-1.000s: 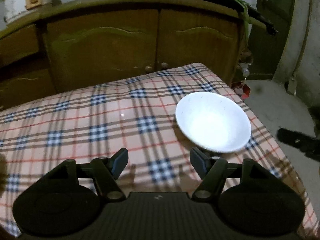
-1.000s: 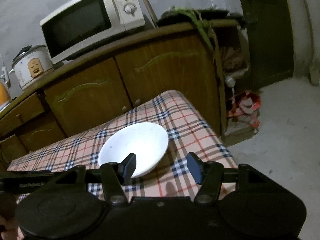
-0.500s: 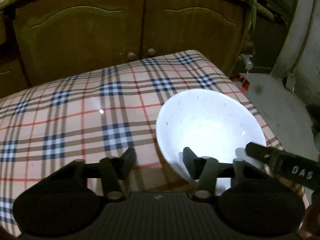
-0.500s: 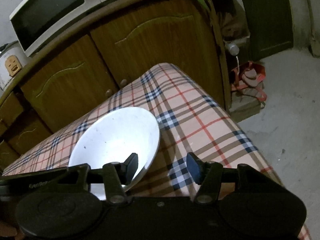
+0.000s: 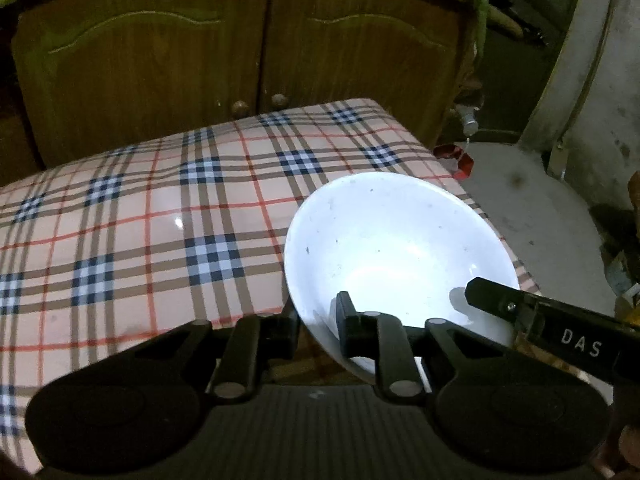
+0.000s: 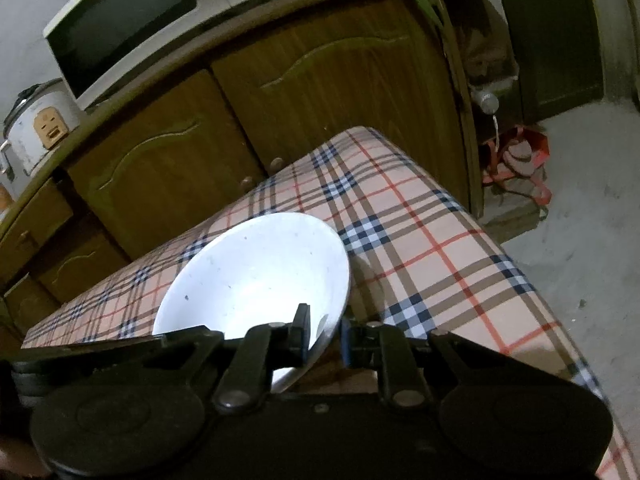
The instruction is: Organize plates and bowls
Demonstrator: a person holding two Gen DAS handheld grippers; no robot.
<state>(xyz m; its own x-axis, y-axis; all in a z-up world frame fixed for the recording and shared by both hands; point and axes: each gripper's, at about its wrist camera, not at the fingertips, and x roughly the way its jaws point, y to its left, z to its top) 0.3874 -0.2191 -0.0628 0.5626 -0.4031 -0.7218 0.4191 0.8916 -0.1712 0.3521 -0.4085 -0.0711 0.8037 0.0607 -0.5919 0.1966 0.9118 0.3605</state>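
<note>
A white bowl (image 5: 392,240) sits on the plaid tablecloth (image 5: 140,220) near the table's right edge. My left gripper (image 5: 318,320) straddles the bowl's near-left rim, one finger inside and one outside; its jaws are closing and the pads look tight on the rim. In the right wrist view the right gripper (image 6: 325,334) takes the bowl (image 6: 256,272) by its near-right rim the same way, jaws closing on it. One of the right gripper's black fingers (image 5: 504,304) reaches into the bowl from the right in the left wrist view.
A wooden cabinet (image 5: 260,48) stands right behind the table. On it are a microwave (image 6: 120,20) and a rice cooker (image 6: 36,124). The concrete floor (image 6: 580,200) lies to the right, with a red bag (image 6: 516,160) beside the cabinet.
Both grippers came forward and down to the bowl, and their jaws narrowed from wide apart to pinching its rim. The right gripper's finger now shows inside the bowl in the left wrist view.
</note>
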